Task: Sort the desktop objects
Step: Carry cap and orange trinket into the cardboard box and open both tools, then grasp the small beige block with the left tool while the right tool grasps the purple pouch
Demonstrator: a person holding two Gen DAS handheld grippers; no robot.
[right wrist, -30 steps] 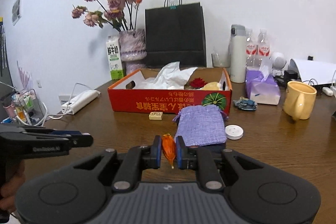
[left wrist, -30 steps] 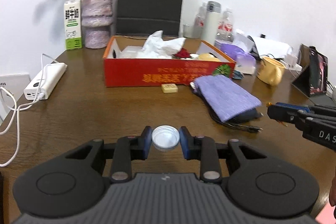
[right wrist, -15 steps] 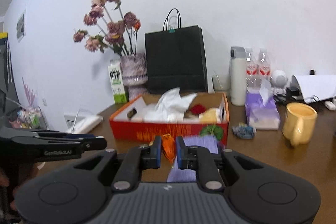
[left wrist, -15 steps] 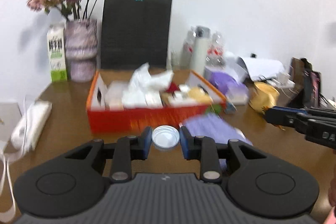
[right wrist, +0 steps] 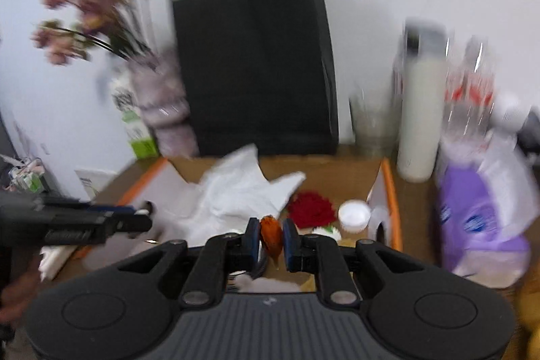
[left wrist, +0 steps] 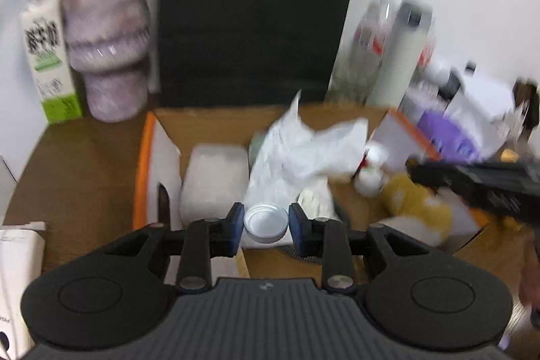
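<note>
My left gripper (left wrist: pixel 266 226) is shut on a small round white lid (left wrist: pixel 266 222) and hangs over the open orange cardboard box (left wrist: pixel 141 177). My right gripper (right wrist: pixel 271 238) is shut on a small orange piece (right wrist: pixel 271 233), also above the orange box (right wrist: pixel 389 191). Crumpled white paper (left wrist: pixel 300 150), a clear plastic tub (left wrist: pixel 212 177) and a yellow soft object (left wrist: pixel 415 208) lie in the box. A red flower-like piece (right wrist: pixel 310 208) and a white cup (right wrist: pixel 352 215) lie inside too. Each gripper shows in the other's view, the right gripper (left wrist: pixel 472 181) and the left gripper (right wrist: pixel 87 221).
Behind the box stand a black paper bag (left wrist: pixel 256 12), a mottled vase (left wrist: pixel 108 46) with dried flowers, a milk carton (left wrist: pixel 47 56), a white flask (right wrist: pixel 422 110) and water bottles. A purple tissue pack (right wrist: pixel 479 218) sits right of the box. A white power bank (left wrist: pixel 17 275) lies at left.
Both grippers have swept forward from the near table to above the orange box, still holding the lid and the orange piece. The box now fills the lower middle of both views.
</note>
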